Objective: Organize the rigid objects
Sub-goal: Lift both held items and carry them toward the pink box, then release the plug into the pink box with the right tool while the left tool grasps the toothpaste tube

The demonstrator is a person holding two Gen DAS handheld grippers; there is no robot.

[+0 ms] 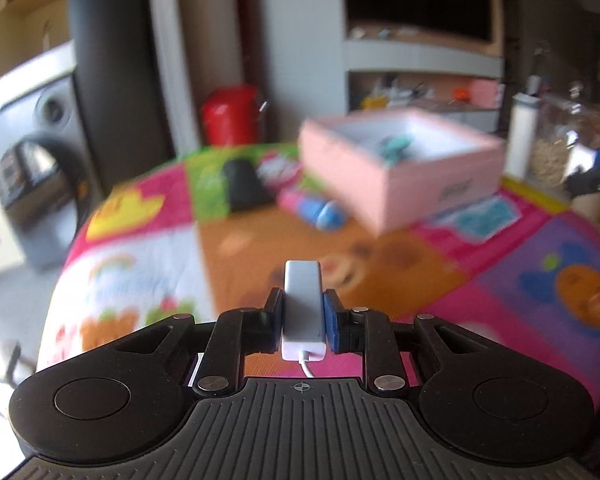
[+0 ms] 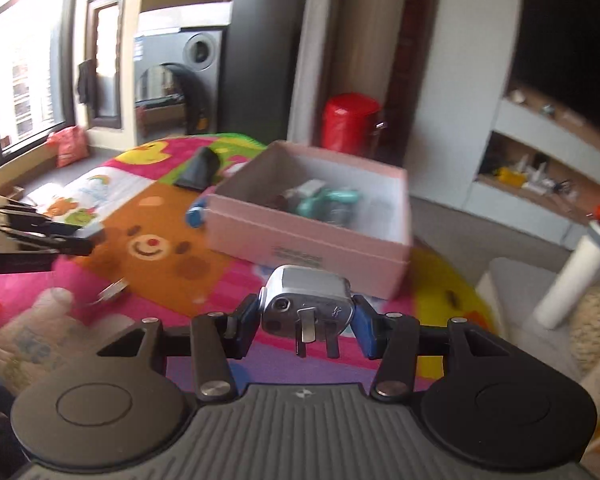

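Note:
My left gripper [image 1: 303,316] is shut on a small white charger block [image 1: 302,300] with a white cable at its near end, held above the colourful mat [image 1: 260,248]. My right gripper [image 2: 306,322] is shut on a silver plug adapter [image 2: 306,300] whose metal prongs point towards the camera. An open pink box [image 1: 396,168] [image 2: 312,224] stands on the mat ahead of both grippers, with a teal object [image 2: 324,200] and other small items inside. In the right wrist view the left gripper [image 2: 80,238] shows at the left edge, and the right one [image 1: 592,172] appears at the right edge of the left wrist view.
A black wedge-shaped object [image 1: 246,186] [image 2: 200,168] and a blue and pink item [image 1: 320,210] lie on the mat beside the box. A small metal piece [image 2: 114,290] lies near a hand [image 2: 40,332]. A red bin [image 2: 352,122], white cylinder [image 2: 572,276] and shelves stand beyond.

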